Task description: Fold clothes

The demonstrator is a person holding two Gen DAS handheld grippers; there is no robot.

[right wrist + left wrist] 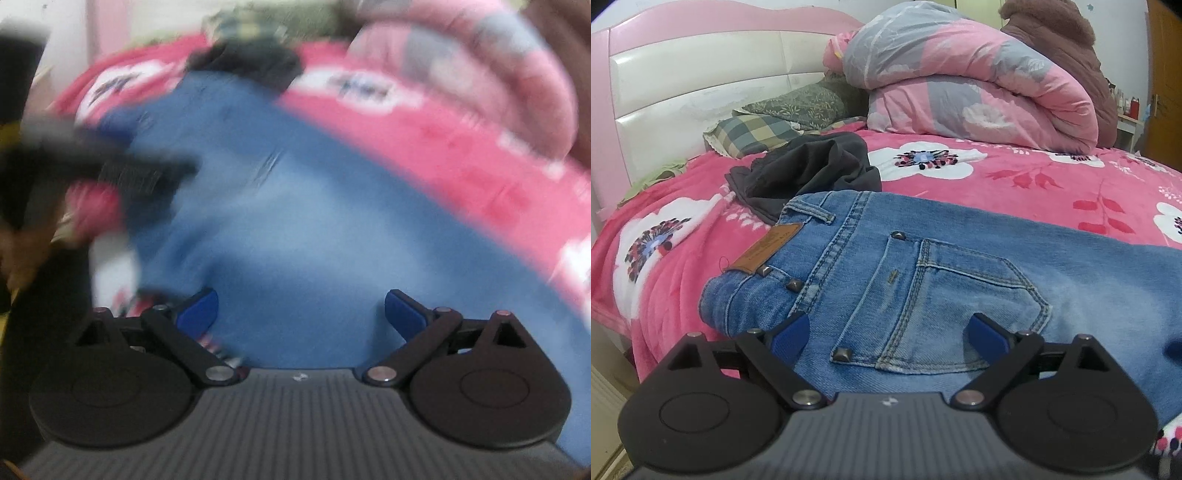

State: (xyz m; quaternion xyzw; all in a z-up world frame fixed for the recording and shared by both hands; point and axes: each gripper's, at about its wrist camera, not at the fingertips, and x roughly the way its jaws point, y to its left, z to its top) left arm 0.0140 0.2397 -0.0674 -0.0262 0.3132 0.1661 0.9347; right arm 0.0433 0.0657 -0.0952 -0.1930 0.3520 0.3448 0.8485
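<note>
left gripper (889, 332): jaws sitting wide open over the faded blue denim jeans (923, 280); jeans: lying flat on the pink floral blanket (1015, 177)
right gripper (301, 314): hanging open too, blurry view, jeans underneath

left gripper (889, 334) spread wide over jeans (923, 288) back pocket; dark garment (809, 170) behind on bedspread (1015, 184).

I see the blue jeans (923, 280) spread flat on the bed, back side up, with a back pocket, metal rivets and a brown leather waistband patch showing. Just past their waistband sits a dark grey garment (809, 173), crumpled in a heap.
</note>
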